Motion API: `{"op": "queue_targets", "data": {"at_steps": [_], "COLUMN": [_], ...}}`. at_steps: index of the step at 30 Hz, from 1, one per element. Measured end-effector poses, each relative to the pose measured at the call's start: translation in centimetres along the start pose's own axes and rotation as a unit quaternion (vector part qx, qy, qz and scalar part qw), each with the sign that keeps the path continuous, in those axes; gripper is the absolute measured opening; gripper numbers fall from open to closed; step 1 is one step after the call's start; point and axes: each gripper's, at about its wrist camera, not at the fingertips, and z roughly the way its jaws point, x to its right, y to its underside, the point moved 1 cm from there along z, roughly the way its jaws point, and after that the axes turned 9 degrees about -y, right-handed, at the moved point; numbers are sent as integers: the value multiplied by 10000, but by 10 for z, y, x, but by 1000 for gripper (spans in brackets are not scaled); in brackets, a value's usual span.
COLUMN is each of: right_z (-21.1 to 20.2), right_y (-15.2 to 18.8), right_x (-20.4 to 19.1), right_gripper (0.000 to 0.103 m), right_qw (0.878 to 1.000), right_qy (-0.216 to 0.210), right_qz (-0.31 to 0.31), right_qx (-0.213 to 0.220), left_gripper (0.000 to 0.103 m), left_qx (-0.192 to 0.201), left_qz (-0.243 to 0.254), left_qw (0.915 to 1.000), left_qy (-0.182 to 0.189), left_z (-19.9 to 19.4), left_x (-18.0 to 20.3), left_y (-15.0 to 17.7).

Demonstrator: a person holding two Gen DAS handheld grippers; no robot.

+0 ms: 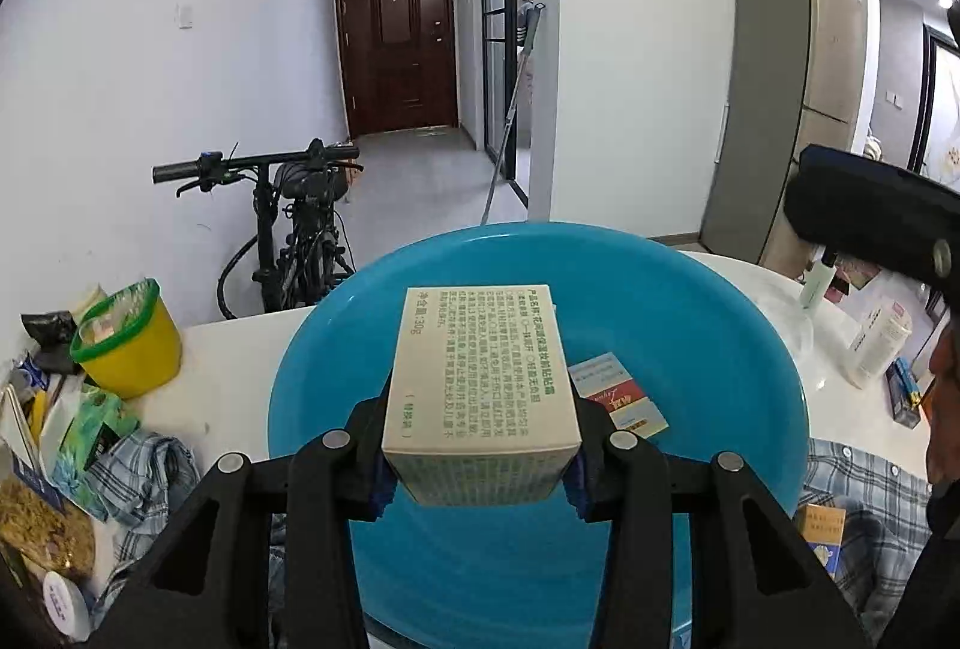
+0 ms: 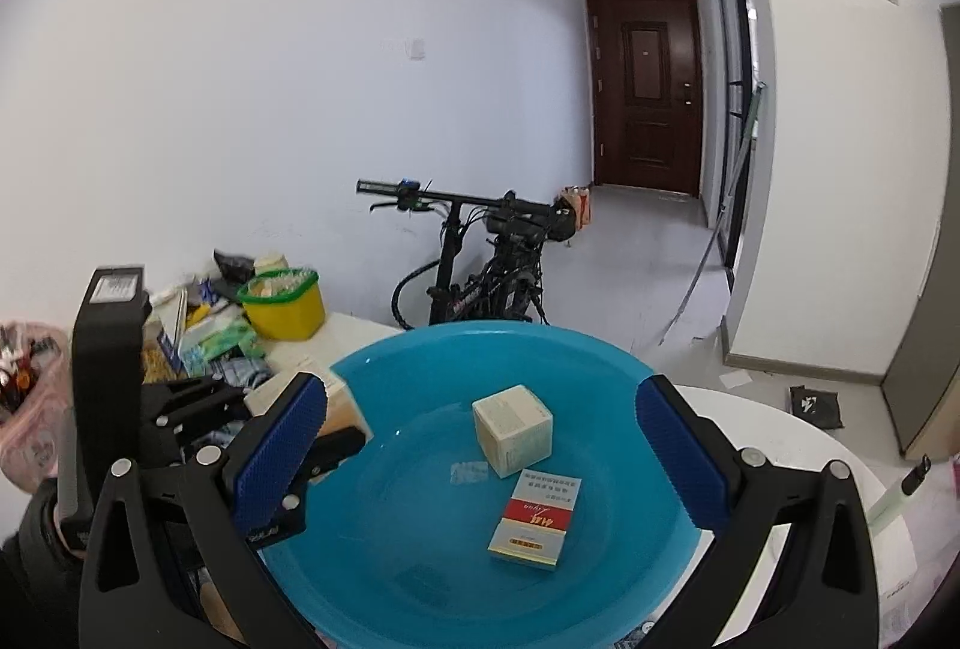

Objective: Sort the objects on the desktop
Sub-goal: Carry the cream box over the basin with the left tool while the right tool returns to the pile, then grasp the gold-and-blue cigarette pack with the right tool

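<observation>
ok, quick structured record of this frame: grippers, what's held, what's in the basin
left hand-held gripper: shut on the beige box, held over the blue basin
right hand-held gripper: open, holding nothing, poised over the near side of the basin
in basin: small cube box, red-and-white flat box
beside basin: yellow tub at left, plaid cloth under the basin's near edge
surface: white table
</observation>
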Motion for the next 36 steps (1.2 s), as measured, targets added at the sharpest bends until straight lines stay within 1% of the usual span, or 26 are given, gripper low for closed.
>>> {"op": "queue_targets", "data": {"at_steps": [2,3,4,6,8,9,10,12,14,16,18,20,22,25,29,32,34,36], "right_z": [-1,-7,-15,-35,-51,-59,-63,-71,-83,-93,-100,-100,-96,-91,-82,-72,-65,-60], "right_y": [-2,-5,-8,-13,-16,-16,-16,-14,-3,18,45,76,110,151,186,201,209,215], "right_x": [-7,-13,-19,-31,-39,-43,-45,-52,-61,-67,-66,-58,-49,-29,2,15,22,26], "right_gripper": [103,103,103,103,103,103,103,103,103,103,103,103,103,103,103,103,103,103], "right_qw": [9999,9996,9992,9979,9958,9947,9943,9934,9885,9817,9784,9785,9790,9804,9841,9810,9796,9787], "right_qy": [67,221,282,186,278,343,406,670,936,1105,1222,1271,1134,982,641,581,477,456], "right_qz": [-129,-198,-277,-461,-533,-556,-585,-731,-1132,-1537,-1667,-1576,-1447,-1093,-336,61,246,277], "right_qx": [-61,-14,107,415,687,793,787,582,365,180,7,-387,-882,-1309,-1623,-1849,-1936,-1985], "left_gripper": [45,45,45,45,45,45,45,45,45,45,45,45,45,45,45,45,45,45], "left_qx": [-23,-36,-11,88,94,156,238,371,410,396,403,473,523,555,563,574,597,601], "left_qz": [-56,-90,-88,-48,-45,-68,-52,-7,-46,-120,-175,-164,-169,-191,-200,-171,-137,-123], "left_qw": [9998,9997,9997,9998,9994,9989,9986,9985,9982,9977,9973,9967,9962,9959,9957,9957,9955,9957], "left_qy": [184,237,246,193,336,436,470,406,439,540,591,639,669,695,708,709,723,697], "left_z": [-1,-3,-5,-11,-18,-24,-32,-40,-46,-50,-56,-64,-68,-72,-73,-74,-76,-76], "left_x": [0,-1,-2,-2,-2,-2,0,-1,-4,-7,-9,-8,-11,-12,-13,-13,-11,-10], "left_y": [-1,-1,-2,-3,-6,-8,-9,-11,-12,-14,-15,-16,-17,-18,-18,-18,-19,-19]}}
